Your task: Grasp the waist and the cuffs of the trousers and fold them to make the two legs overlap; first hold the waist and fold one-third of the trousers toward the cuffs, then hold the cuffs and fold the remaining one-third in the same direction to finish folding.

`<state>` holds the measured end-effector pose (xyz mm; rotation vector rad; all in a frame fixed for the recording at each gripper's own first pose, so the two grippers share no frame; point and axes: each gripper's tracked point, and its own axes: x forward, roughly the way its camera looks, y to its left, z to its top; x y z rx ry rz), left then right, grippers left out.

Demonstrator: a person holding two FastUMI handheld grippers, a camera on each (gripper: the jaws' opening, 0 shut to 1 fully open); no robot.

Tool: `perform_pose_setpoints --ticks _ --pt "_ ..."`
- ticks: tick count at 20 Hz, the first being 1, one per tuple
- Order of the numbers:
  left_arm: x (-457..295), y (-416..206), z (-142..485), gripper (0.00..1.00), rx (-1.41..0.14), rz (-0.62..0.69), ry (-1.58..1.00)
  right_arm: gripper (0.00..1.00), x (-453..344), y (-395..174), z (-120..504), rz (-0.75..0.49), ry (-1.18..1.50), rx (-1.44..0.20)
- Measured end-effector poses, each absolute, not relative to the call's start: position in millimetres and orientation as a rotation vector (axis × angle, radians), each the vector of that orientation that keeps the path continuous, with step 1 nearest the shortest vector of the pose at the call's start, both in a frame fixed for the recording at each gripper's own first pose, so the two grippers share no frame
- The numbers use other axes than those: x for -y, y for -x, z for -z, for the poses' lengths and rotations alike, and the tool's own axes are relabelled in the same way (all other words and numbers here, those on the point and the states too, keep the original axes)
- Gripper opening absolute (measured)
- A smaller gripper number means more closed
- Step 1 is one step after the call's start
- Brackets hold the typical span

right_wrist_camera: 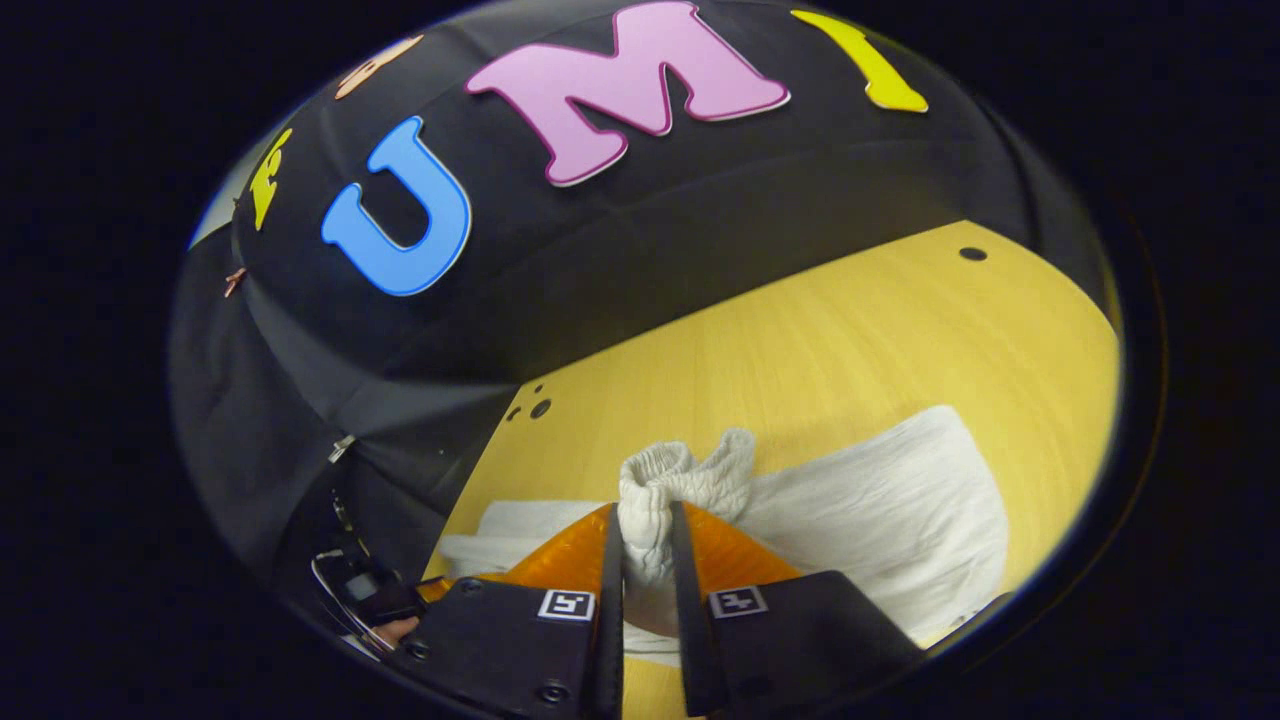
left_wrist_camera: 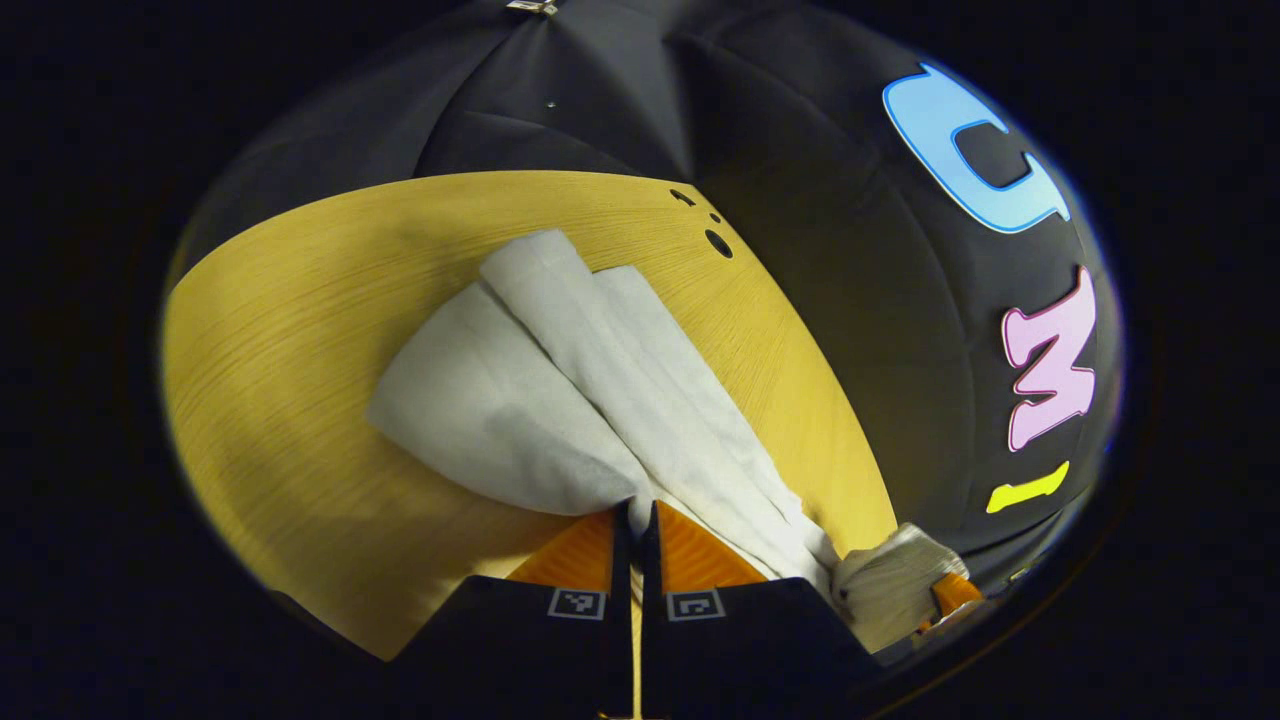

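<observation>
In my left gripper view, the left gripper (left_wrist_camera: 634,520) was clenched on a bunched edge of the white trousers (left_wrist_camera: 560,400), both fingers nearly touching with the cloth pinched at their tips. The trousers lay on the yellow wood-grain table (left_wrist_camera: 280,340), spreading away from the gripper in two long folds, one leg lying over the other, with a wider flap to the left. Low at the right edge of that view, the right gripper (left_wrist_camera: 940,595) held a gathered, ribbed bit of the same cloth; I could not tell the stand of its fingers from there.

In my right gripper view, the right gripper (right_wrist_camera: 645,545) was grasping the elastic waist (right_wrist_camera: 680,480), which stood up in a puckered wad between both fingers. The rest of the trousers (right_wrist_camera: 900,510) lay flat on the table (right_wrist_camera: 850,340) to the right and behind the fingers. A few dark holes (right_wrist_camera: 540,408) marked the table near its corner, and one more (right_wrist_camera: 972,254) sat farther off.

Each finger carried a small square black-and-white marker (right_wrist_camera: 566,604); I found no readable writing or brand on the trousers or table
</observation>
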<state>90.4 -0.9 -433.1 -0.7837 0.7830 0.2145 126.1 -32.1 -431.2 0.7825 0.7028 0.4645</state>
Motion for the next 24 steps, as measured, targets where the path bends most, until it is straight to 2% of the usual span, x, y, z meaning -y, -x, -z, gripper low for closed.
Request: perform_pose_setpoints --ticks 1,2,3,4,5,7,8,9,13,24 --pt "1.3 -90.8 433.1 0.08 -0.783 -0.213 0.786 0.33 32.5 -118.5 435.0 -0.498 -0.796 -0.752" --pt "1.8 -91.3 433.3 0.08 -0.781 -0.213 0.789 0.46 33.0 -113.4 436.0 -0.526 -0.813 -0.787" --pt "1.1 -91.7 433.2 0.08 -0.782 -0.213 0.793 0.48 28.8 -107.2 438.9 -0.55 -0.837 -0.813" --pt "2.0 -91.5 433.9 0.08 -0.781 -0.214 0.797 0.57 23.7 -101.4 438.8 -0.57 -0.867 -0.833" --pt "2.5 -91.9 433.9 0.08 -0.781 -0.213 0.8 0.59 8.4 -95.4 438.8 -0.595 -0.905 -0.851" --pt "2.0 -92.2 433.4 0.08 -0.779 -0.214 0.805 0.68 -3.0 -86.1 431.9 -0.635 -0.958 -0.874" --pt "2.5 -91.7 433.5 0.08 -0.779 -0.214 0.806 0.79 0.7 -84.5 430.7 -0.639 -0.96 -0.875" --pt "2.6 -91.9 432.4 0.08 -0.778 -0.213 0.809 0.7 7.9 -83.3 432.1 -0.634 -0.951 -0.871" --pt "6.7 -96.1 409.0 0.08 -0.723 -0.192 0.815 0.71 54.2 -75.8 437.9 -0.592 -0.93 -0.85" --pt "82.0 -123.9 291.0 0.07 -0.551 0.043 0.56 0.71 214.5 -47.6 457.7 -0.332 -0.995 -0.793"
